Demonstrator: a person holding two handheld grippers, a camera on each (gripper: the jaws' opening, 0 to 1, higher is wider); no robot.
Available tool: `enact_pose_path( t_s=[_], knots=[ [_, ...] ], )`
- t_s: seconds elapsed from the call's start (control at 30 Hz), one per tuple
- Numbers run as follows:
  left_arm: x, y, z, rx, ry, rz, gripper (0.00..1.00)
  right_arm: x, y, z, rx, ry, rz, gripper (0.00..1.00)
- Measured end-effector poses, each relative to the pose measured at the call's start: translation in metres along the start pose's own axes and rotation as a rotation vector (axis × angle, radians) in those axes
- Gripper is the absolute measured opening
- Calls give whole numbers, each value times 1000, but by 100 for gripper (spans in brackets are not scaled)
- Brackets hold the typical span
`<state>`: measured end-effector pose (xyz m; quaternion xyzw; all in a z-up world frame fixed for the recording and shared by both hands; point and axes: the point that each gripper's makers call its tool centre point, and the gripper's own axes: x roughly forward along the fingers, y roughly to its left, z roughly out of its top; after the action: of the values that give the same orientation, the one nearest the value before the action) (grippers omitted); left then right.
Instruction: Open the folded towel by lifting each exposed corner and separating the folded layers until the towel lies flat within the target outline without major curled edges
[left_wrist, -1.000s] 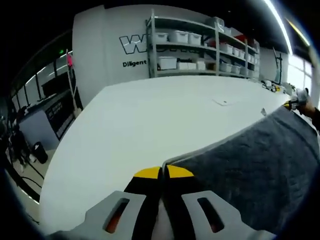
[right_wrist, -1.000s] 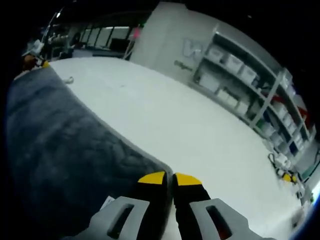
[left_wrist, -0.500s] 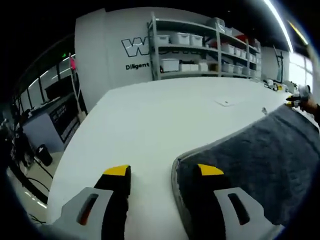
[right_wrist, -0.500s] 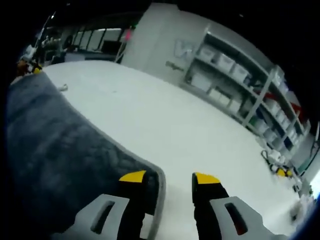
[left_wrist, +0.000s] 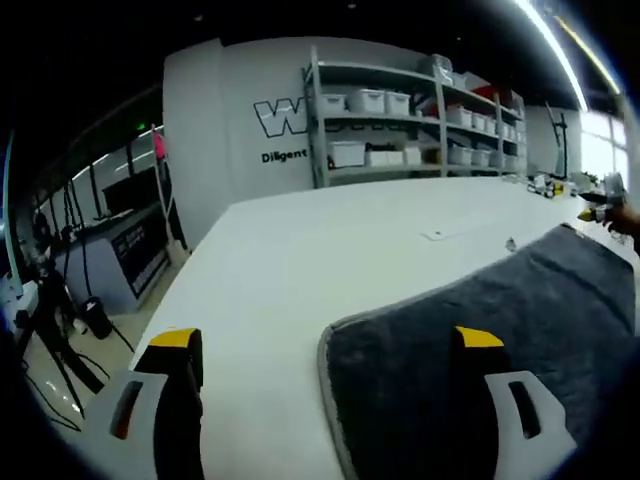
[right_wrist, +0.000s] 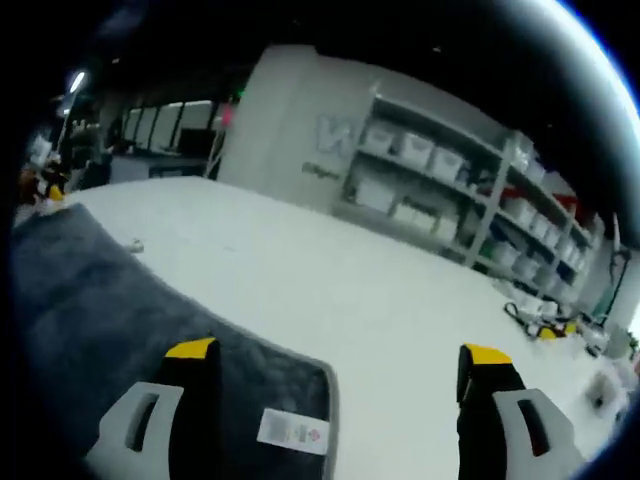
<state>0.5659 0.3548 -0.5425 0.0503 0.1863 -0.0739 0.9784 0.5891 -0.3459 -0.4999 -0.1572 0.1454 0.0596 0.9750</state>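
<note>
A dark grey towel (left_wrist: 500, 320) with a lighter hem lies spread on the white table (left_wrist: 320, 240). Its near corner (left_wrist: 335, 335) rests flat between the wide-apart jaws of my left gripper (left_wrist: 325, 340), which is open and holds nothing. In the right gripper view the towel (right_wrist: 90, 300) stretches away to the left, and its other corner, with a white care label (right_wrist: 292, 430), lies between the jaws of my right gripper (right_wrist: 335, 352), also open and empty. The other gripper (left_wrist: 605, 200) appears small at the towel's far end, and likewise at the left edge (right_wrist: 45, 185).
Metal shelves with white bins (left_wrist: 410, 120) stand against a wall with lettering beyond the table. Small items (right_wrist: 545, 325) lie on the table at the far right. A faint outline mark (left_wrist: 445, 233) shows on the tabletop. Dark equipment (left_wrist: 60, 300) stands on the floor to the left.
Both grippers went from shut on the towel's corners to wide open, letting the corners drop flat on the table. Both views have pulled back and risen slightly.
</note>
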Motion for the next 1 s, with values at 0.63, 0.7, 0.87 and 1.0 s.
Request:
enact_pose_path(
  t_s=[0.63, 0.7, 0.87, 1.0],
  knots=[
    [-88, -36, 15, -32, -144, -20, 100, -97, 30, 21, 77, -163, -2, 100],
    [-97, -45, 18, -38, -154, -28, 100, -107, 34, 25, 75, -179, 2, 100],
    [-123, -64, 27, -49, -180, -68, 100, -130, 42, 29, 58, -194, 10, 100],
    [-146, -71, 34, -40, -207, -78, 100, -149, 48, 24, 59, -191, 24, 100]
  ],
)
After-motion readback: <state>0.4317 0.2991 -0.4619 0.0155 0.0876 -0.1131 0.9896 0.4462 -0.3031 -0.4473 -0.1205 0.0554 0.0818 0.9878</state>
